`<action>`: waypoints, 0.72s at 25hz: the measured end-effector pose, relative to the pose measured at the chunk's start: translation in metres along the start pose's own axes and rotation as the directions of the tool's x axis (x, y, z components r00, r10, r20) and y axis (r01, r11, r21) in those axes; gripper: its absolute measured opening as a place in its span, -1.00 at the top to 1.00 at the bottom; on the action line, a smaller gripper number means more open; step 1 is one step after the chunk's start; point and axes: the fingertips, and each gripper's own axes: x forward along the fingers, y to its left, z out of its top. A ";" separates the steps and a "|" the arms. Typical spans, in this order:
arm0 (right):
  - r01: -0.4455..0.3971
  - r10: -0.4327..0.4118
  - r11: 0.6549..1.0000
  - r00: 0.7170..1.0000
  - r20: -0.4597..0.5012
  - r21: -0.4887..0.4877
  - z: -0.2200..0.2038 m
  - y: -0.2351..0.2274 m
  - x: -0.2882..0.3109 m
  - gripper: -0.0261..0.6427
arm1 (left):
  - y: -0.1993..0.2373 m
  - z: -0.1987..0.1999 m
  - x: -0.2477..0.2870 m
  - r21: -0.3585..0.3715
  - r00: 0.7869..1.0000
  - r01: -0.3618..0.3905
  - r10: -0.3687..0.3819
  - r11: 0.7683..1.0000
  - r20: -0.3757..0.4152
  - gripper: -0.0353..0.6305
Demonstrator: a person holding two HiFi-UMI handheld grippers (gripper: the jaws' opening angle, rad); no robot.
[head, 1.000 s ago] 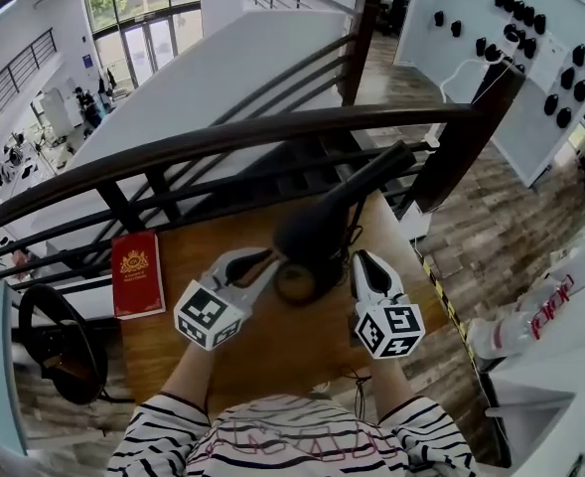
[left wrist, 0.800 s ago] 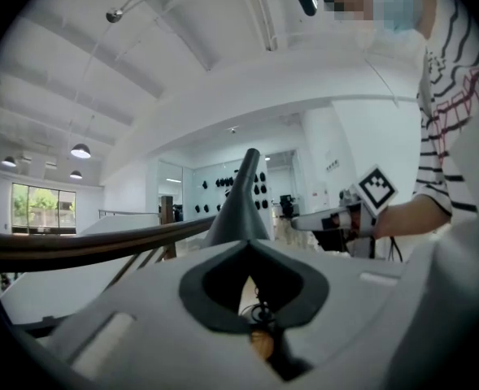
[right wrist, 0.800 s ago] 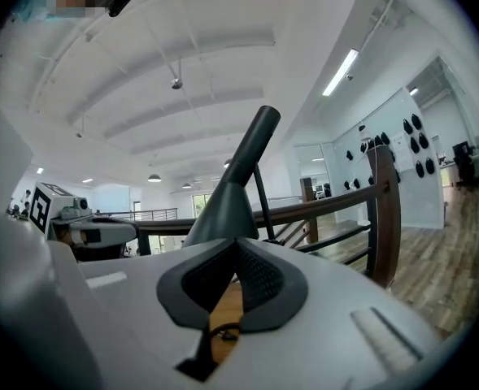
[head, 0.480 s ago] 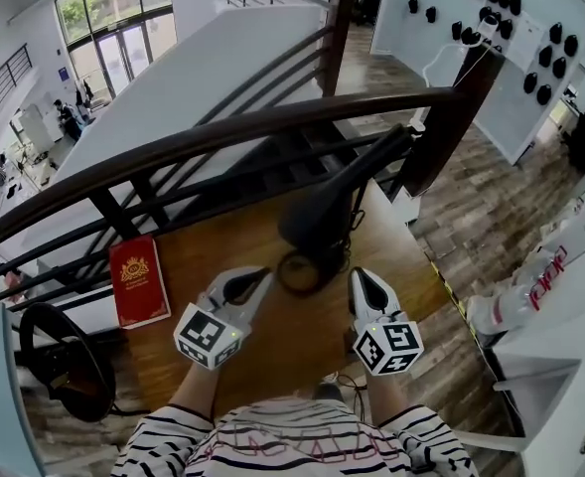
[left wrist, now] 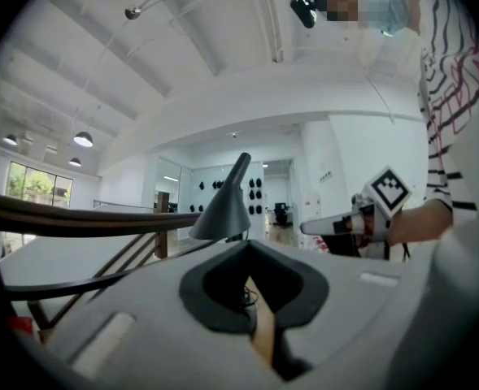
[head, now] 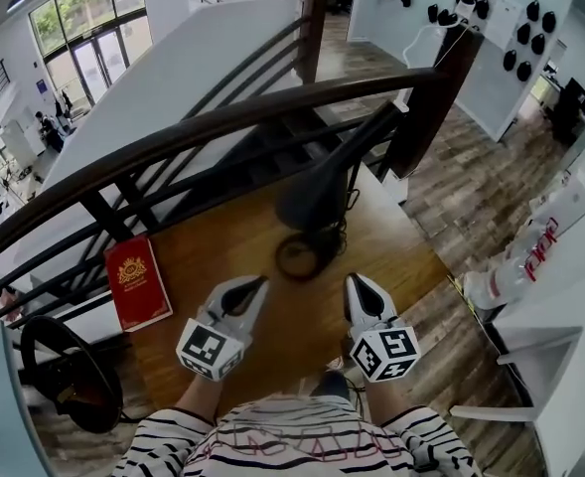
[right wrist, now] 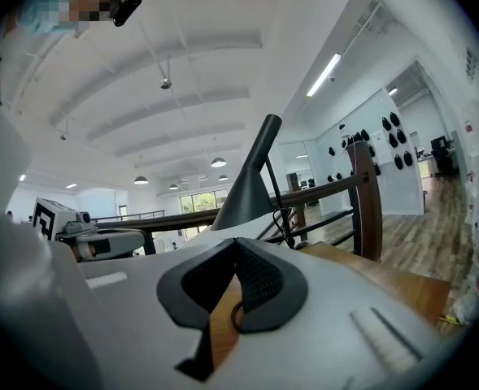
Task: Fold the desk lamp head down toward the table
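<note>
The desk lamp [head: 317, 207] stands at the far middle of the wooden table [head: 213, 256], its ring-shaped base [head: 300, 256] near the dark railing [head: 222, 122]. Its arm [head: 371, 142] slants up and away, while the cone-shaped lamp head [head: 310, 195] hangs low over the base with its wide mouth turned toward the tabletop. The fold therefore looks done, or very nearly. The left gripper [head: 256, 284] and right gripper [head: 358, 282] sit at the near edge, well apart from the lamp. Both have their jaws clenched together on nothing — only bare wood shows past their pads. Judging from this, little is left beyond perhaps a final check of the head's angle. A red booklet [head: 136, 281] lies untouched at the left.
</note>
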 end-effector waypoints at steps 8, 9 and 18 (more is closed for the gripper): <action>0.022 -0.022 1.000 1.000 -0.014 0.018 -0.019 0.020 -0.024 0.91 | -0.012 -0.012 -0.027 -0.030 1.000 0.008 -0.009 1.000 -0.016 0.89; 0.027 -0.027 0.999 1.000 -0.016 0.023 -0.021 0.021 -0.026 0.91 | -0.013 -0.014 -0.030 -0.031 1.000 0.011 -0.011 0.999 -0.018 0.89; 0.072 -0.072 0.997 0.997 -0.012 0.022 -0.029 0.026 -0.040 0.91 | -0.020 -0.022 -0.043 -0.044 1.000 0.009 -0.010 0.999 -0.026 0.89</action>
